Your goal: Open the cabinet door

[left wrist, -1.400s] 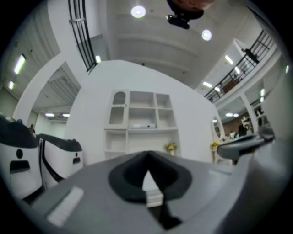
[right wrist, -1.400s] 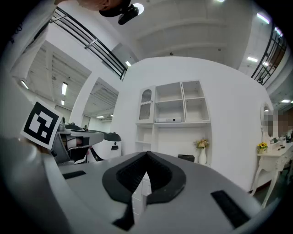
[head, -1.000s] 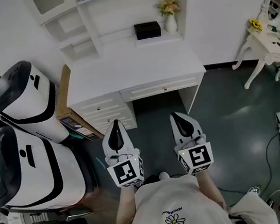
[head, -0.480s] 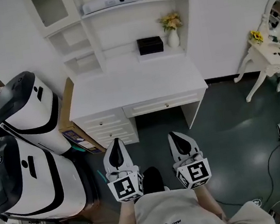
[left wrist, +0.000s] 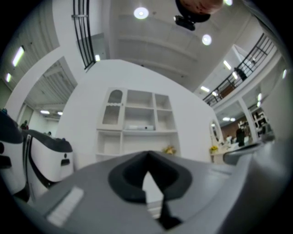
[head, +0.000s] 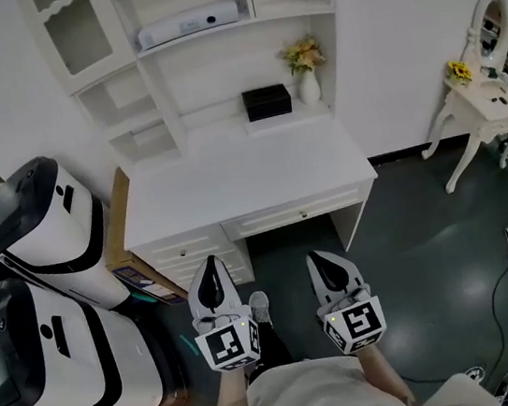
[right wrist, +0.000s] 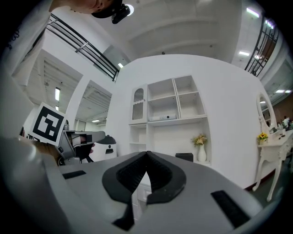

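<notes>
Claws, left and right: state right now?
Left claw: closed, holding nothing.
Right claw: closed, holding nothing.

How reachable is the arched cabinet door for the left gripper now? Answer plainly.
Probably not yet. The left gripper hangs short of the desk, while the cabinet door sits high on the hutch's left, beyond the desk top.

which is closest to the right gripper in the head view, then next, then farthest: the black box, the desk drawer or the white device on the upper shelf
From the right gripper:
1. drawer, just ahead, on the front of the desk.
2. black box, at the back of the desk top.
3. white device, higher up and to the left, on the upper shelf.
</notes>
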Demonstrator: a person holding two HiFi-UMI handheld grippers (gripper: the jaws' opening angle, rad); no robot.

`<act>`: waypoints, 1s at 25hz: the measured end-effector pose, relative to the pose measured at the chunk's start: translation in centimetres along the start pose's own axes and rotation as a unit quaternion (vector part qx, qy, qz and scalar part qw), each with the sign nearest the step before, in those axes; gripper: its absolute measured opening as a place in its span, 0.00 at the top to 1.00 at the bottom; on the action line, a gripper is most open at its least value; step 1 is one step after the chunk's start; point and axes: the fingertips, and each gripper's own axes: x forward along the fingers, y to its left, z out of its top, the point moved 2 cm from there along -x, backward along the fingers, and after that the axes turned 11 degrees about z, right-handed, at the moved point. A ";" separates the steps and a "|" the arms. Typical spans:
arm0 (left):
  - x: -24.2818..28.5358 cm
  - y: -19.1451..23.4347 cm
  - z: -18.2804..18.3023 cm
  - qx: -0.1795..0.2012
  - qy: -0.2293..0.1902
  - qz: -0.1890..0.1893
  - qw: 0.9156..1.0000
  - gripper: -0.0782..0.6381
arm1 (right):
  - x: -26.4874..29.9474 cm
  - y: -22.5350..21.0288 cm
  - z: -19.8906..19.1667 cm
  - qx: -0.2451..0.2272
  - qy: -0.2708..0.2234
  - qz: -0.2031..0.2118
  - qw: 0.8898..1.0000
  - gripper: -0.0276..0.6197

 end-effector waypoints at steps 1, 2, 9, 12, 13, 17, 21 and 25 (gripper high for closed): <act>0.8 0.0 0.1 -0.003 -0.002 -0.001 1.000 0.88 | 0.5 -0.4 0.1 -0.002 0.001 -0.001 1.000 0.96; 1.6 0.0 0.1 -0.004 -0.004 -0.003 1.000 0.88 | 1.1 -0.8 0.2 -0.004 0.001 -0.001 1.000 0.96; 8.8 0.4 0.0 -0.017 -0.013 -0.018 1.000 0.88 | 7.6 -3.7 1.5 -0.025 0.001 0.011 1.000 0.96; 12.5 0.9 -0.3 -0.021 -0.019 -0.027 0.999 0.88 | 11.5 -5.0 2.0 -0.033 -0.002 0.015 0.999 0.96; 13.9 1.1 -0.3 -0.020 -0.021 -0.031 0.999 0.88 | 12.9 -5.4 2.2 -0.033 -0.004 0.015 0.999 0.96; 19.7 2.3 0.2 -0.020 -0.027 -0.042 0.999 0.88 | 19.0 -7.2 4.0 -0.034 -0.017 0.019 0.999 0.96; 26.4 3.7 0.8 -0.020 -0.037 -0.056 0.998 0.88 | 25.7 -9.2 6.4 -0.047 -0.037 0.018 0.998 0.96; 32.9 5.6 1.2 -0.022 -0.046 -0.063 0.997 0.88 | 32.4 -11.2 8.4 -0.060 -0.063 0.011 0.996 0.96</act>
